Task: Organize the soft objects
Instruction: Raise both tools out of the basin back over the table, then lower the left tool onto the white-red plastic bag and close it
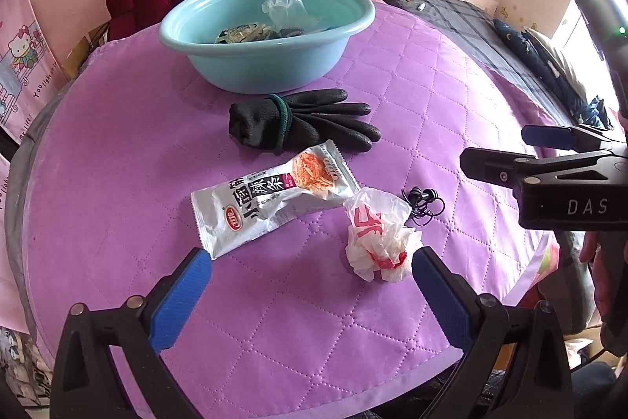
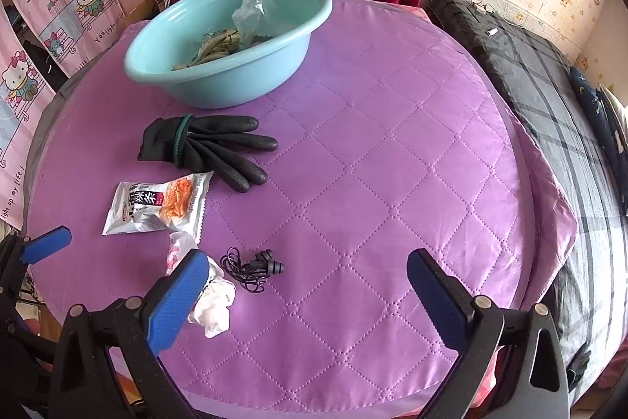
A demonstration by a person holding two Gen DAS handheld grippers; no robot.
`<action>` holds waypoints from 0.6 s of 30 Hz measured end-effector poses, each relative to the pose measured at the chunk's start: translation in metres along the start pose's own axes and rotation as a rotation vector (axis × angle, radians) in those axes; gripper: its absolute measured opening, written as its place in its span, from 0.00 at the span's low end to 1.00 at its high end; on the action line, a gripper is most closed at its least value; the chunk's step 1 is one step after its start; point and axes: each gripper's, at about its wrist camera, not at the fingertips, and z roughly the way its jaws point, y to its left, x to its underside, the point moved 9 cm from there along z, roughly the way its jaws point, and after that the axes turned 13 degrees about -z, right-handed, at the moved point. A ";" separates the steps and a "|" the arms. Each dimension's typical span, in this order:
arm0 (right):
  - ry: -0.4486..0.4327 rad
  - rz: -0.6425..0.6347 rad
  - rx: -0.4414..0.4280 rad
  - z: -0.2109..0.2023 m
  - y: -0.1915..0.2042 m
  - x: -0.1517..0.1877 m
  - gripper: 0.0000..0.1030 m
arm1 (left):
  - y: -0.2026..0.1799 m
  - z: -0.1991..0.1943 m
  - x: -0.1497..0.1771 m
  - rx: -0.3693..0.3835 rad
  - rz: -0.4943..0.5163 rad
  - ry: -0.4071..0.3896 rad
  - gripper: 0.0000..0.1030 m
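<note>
So, both grippers spread wide and empty over the purple quilted cover [image 1: 298,301].

Left gripper [image 1: 310,266] sits low centre — snack packet [image 1: 271,203] and crumpled bag [image 1: 376,234] just ahead; black gloves [image 1: 302,120] mid-frame, teal basin [image 1: 267,30] above. Right gripper [image 2: 308,269] sits low centre too — earphones [image 2: 255,268] between its fingers.

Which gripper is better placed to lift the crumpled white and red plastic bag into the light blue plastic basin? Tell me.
Left. The left gripper is open, with the crumpled white and red plastic bag just inside its right finger. The right gripper, also open, frames the black earphones instead.
</note>
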 end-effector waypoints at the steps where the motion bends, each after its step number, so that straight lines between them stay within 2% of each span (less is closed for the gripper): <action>1: 0.007 0.003 0.001 0.002 -0.002 0.001 1.00 | -0.002 0.002 0.001 0.005 0.002 0.006 1.00; 7: 0.036 0.029 0.005 0.012 -0.013 0.008 1.00 | -0.014 0.014 0.002 0.018 0.023 0.027 1.00; 18: 0.077 0.047 0.005 0.029 -0.028 0.022 1.00 | -0.032 0.044 0.018 0.050 0.029 0.112 1.00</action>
